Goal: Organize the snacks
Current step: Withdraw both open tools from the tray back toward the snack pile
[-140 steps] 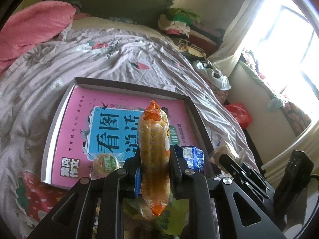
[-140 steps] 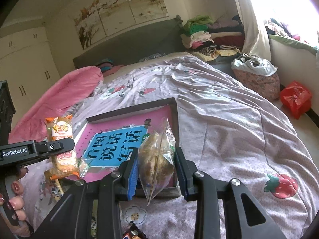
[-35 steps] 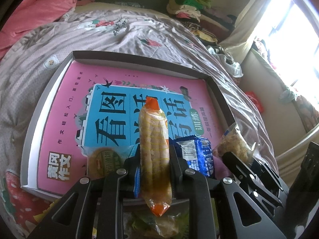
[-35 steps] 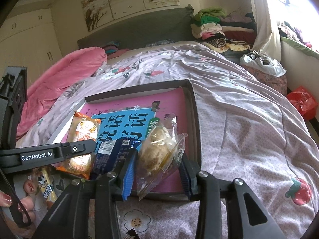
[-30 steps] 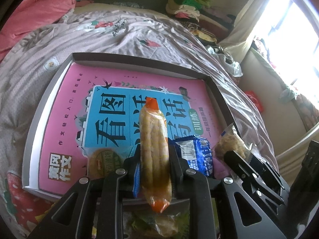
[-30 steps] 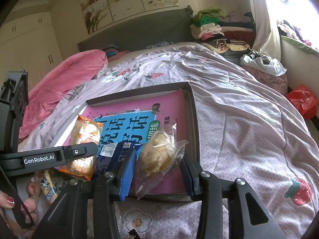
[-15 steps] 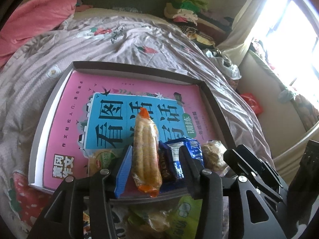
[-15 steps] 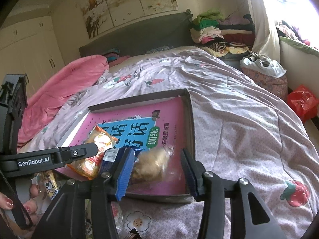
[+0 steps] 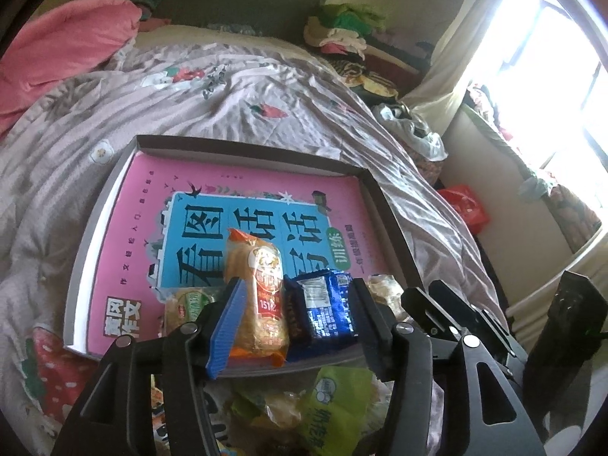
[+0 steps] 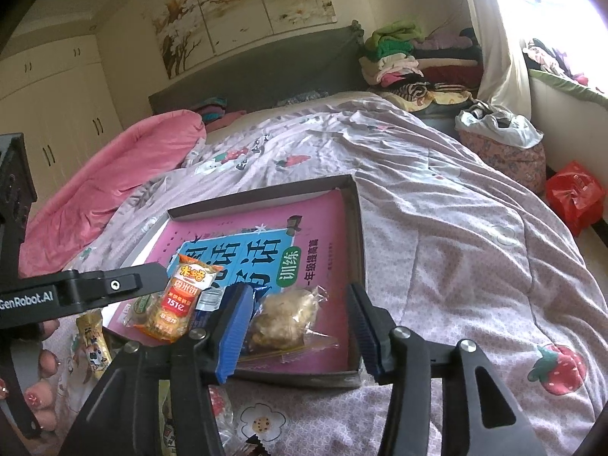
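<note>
A shallow grey box [image 9: 99, 212] lies on a bed, its floor covered by a pink and blue book [image 9: 243, 224], and the snacks sit in a row along the box's near edge. In the left wrist view an orange rice-cracker packet [image 9: 257, 296] lies flat on the book beside a blue wrapped snack [image 9: 323, 304], with a round green-labelled snack [image 9: 186, 304] to the packet's left. The left gripper [image 9: 296, 315] hangs just above them, its jaws having just been opening; they now stand wide and touch neither packet. Below the box's near edge this view alone shows a loose heap of green and yellow wrappers [image 9: 326, 399]. The right wrist view alone shows a clear bag of pale pastry [image 10: 285, 319] lying in the box's near right corner. The right gripper [image 10: 296, 326] straddles it with jaws that have also just been opening, a gap showing on each side of the bag. That view also shows a hand [image 10: 38, 380] with painted nails at the left gripper's handle. Around the box spreads a lilac quilt [image 10: 437, 235] printed with strawberries, with a pink duvet [image 10: 125, 174] bunched towards the dark headboard [image 10: 266, 64]. Beyond the bed are piled clothes [image 10: 395, 53], a bright window [image 9: 558, 87], a red bag [image 10: 575, 195] on the floor, and paintings [image 10: 243, 0] on the wall.
</note>
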The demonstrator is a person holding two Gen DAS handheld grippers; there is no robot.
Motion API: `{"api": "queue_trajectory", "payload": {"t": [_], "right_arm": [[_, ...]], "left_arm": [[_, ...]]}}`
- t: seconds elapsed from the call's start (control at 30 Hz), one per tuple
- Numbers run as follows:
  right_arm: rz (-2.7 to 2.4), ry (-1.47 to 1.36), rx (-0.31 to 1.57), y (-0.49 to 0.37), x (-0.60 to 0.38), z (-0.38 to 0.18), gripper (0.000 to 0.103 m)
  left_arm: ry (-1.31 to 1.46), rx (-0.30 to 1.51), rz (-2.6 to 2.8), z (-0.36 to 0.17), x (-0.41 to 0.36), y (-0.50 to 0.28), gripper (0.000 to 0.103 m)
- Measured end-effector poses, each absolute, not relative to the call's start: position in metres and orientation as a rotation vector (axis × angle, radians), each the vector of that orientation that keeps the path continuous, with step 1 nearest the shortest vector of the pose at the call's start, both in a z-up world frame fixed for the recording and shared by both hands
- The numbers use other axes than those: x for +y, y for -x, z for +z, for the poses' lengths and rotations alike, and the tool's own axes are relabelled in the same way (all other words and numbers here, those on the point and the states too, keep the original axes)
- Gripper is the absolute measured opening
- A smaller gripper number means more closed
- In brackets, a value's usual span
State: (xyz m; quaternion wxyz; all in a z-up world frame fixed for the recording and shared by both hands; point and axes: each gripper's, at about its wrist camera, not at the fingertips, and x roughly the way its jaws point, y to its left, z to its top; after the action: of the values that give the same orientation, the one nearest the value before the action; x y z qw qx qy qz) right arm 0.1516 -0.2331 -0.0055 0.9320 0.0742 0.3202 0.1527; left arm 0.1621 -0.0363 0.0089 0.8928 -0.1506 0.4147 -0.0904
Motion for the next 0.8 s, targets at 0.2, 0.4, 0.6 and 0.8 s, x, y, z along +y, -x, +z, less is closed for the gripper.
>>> {"api": "queue_trajectory", "payload": {"t": [0.2,0.4,0.6,0.8], "right_arm": [[0.313,-0.15,0.64,-0.149,-0.234,-0.002,0.055],[0.312,-0.156,0.638,-0.147,-0.235,-0.001,0.057],[0.312,-0.158,0.632,-0.147,-0.236,0.001,0.06],[0.319,-0.162,0.618,-0.145,-0.236,0.003,0.065]], "left_arm": [[0.32,0.839,-0.178,0.017,-0.028,-0.157,0.061],[0.331,0.822,-0.163,0.023,-0.019,-0.151,0.068],[0.343,0.811,-0.16,0.028,-0.011,-0.143,0.07],[0.354,0.806,-0.156,0.03,-0.003,-0.134,0.071]]}}
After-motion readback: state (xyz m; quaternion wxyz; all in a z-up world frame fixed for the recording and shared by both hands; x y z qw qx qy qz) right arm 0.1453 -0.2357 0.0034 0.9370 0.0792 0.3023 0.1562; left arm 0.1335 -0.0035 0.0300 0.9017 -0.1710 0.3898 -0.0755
